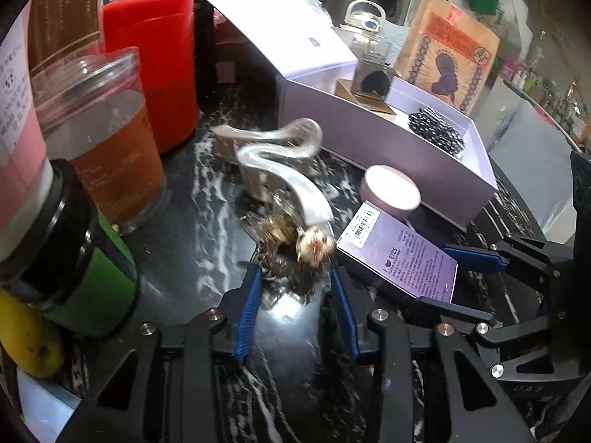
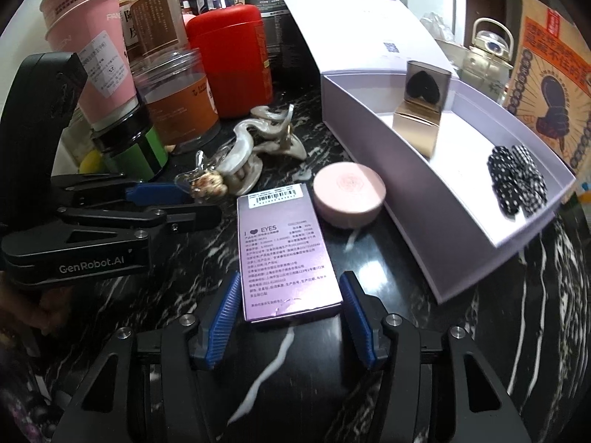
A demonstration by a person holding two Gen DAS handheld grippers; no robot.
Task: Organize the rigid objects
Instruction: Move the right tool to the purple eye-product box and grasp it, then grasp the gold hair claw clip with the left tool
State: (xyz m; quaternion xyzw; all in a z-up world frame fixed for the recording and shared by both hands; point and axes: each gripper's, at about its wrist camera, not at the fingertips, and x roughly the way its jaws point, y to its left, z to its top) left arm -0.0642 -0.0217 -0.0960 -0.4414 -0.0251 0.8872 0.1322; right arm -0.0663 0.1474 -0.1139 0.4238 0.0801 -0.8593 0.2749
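Right-wrist view: a black marbled counter (image 2: pixel 424 332) was seen, crowded at the back with a red canister (image 2: pixel 231 62), pink paper cups (image 2: pixel 88 48) and clear jars. An open lilac gift box (image 2: pixel 461 229) was laid at the right, with a gold box showing a black heart (image 2: pixel 424 110) and a black dotted bundle (image 2: pixel 517 181) inside it. A flat purple carton (image 2: pixel 284 251) printed "EYES" was laid in front of the box on the counter, its near end set between the pads of the right claw (image 2: pixel 291 317), which was held partly spread; whether the pads pressed the carton's sides could not be told. A round pink case (image 2: pixel 349 193) was set just beside the carton's far corner. Pearly hair clips (image 2: pixel 255 140) were piled left of it. The left claw (image 1: pixel 295 295) was pressed in on a clear hair clip with a speckled charm (image 1: pixel 291 243), blurred in the left-wrist view, low at the counter.
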